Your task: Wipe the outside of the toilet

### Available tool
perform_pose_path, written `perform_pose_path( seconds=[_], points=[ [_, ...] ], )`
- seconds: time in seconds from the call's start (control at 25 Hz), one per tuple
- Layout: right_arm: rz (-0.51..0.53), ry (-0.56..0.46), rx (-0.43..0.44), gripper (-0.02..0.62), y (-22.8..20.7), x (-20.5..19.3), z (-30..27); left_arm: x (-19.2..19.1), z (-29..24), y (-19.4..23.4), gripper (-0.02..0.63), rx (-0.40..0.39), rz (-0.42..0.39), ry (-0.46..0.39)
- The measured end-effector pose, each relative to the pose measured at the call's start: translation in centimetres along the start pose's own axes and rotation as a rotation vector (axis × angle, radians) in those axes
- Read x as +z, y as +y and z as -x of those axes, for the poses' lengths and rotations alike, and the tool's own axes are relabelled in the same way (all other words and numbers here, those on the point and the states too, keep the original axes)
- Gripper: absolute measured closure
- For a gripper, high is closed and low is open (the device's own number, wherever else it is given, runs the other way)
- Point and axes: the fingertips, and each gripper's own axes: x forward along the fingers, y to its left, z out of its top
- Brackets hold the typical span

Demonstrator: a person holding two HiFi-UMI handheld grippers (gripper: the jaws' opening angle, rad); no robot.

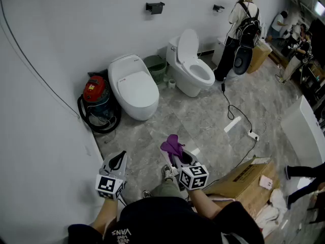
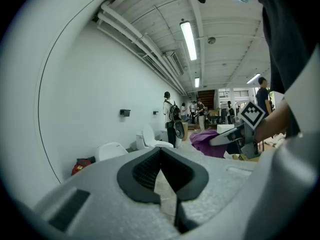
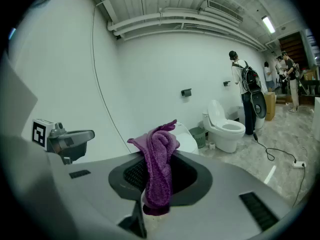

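Two white toilets stand against the far wall: one with its lid down (image 1: 133,85) and one with its lid up (image 1: 193,64). My right gripper (image 1: 175,154) is shut on a purple cloth (image 1: 171,145), held low over the floor and well short of both toilets. In the right gripper view the cloth (image 3: 159,154) bunches up between the jaws of the right gripper (image 3: 158,181) and hides part of the lid-down toilet (image 3: 186,137). My left gripper (image 1: 121,157) is beside it on the left, shut with nothing in it; in its own view the left gripper (image 2: 161,152) shows its jaws meeting.
A red vacuum (image 1: 96,93) with a black hose sits left of the lid-down toilet. A green bin (image 1: 156,67) stands between the toilets. A cable and power strip (image 1: 252,134) cross the floor. A cardboard box (image 1: 244,179) lies at my right. A person with a backpack (image 1: 244,22) stands beyond.
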Motion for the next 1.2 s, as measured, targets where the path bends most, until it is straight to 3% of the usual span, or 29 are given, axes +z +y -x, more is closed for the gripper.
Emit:
perform_pose_path(
  seconds=[0.28, 0.72, 1.2],
  points=[
    [-0.012, 0.007, 0.014, 0.508, -1.3, 1.3, -2.4, -0.8, -2.3, 1.6, 0.597, 0.022, 0.021, 0.010],
    [-0.005, 0.048, 0.055, 0.506, -7.5, 3.3, -7.7, -1.0, -10.3, 2.3, 0.597, 0.052, 0.048, 0.031],
    [0.060, 0.116, 0.187, 0.506, -14.5, 6.1, -13.5, -0.1, -19.7, 1.8, 0.597, 0.153, 0.095, 0.033]
  ],
)
